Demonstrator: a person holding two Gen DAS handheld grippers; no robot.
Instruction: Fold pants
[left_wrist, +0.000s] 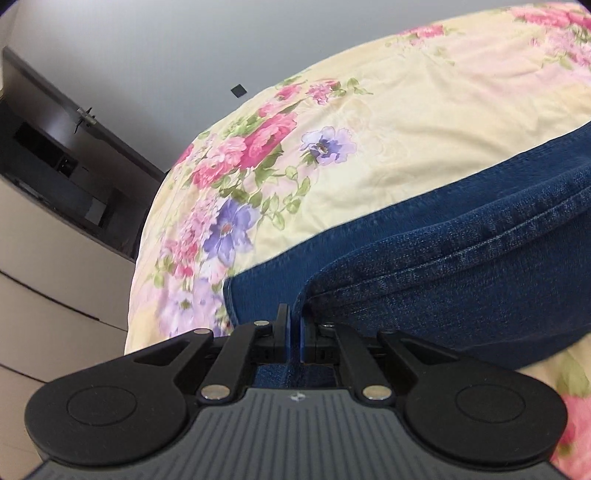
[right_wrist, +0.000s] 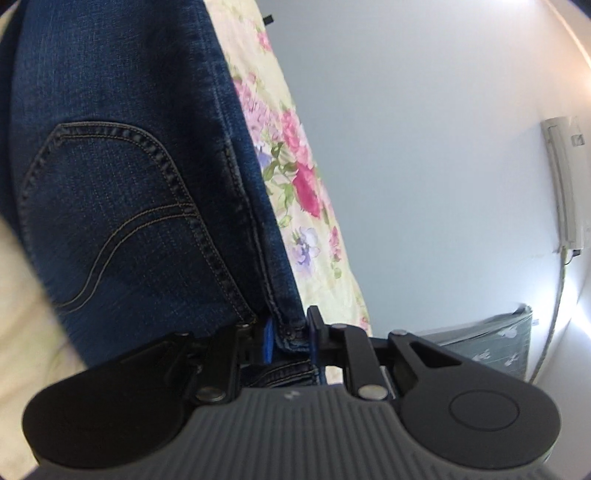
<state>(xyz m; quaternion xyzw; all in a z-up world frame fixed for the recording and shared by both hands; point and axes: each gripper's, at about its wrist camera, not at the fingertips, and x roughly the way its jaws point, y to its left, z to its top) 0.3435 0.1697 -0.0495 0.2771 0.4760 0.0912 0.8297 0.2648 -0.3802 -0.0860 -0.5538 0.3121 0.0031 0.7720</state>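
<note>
The left gripper was clenched tight, its two black fingers almost meeting, with a thin fold of the blue denim pants pinched between them at the six o'clock side of the left wrist view. From that pinch the cloth rose and spread toward three o'clock, a stitched seam running along the lifted layer, while a flatter layer of the same denim lay beneath it on the floral bedspread. The spread, pale yellow with pink and violet flowers, filled the view from nine o'clock round to one o'clock. Past its edge at nine o'clock stood a dark piece of furniture against a plain grey wall.

The right gripper was grasping a thicker bunch of the pants: a hemmed, double-stitched edge sat between its blue-lined fingers, which stood slightly apart around the cloth. From the grip the denim stretched up toward eleven o'clock, and a back pocket with curved decorative stitching showed at nine o'clock. The bedspread ran as a narrow band just beside the denim's right edge, from twelve o'clock down to the fingers. At three o'clock a white wall unit hung on the wall, with a cable dropping below it, and at four o'clock lay a dark patterned sheet.
</note>
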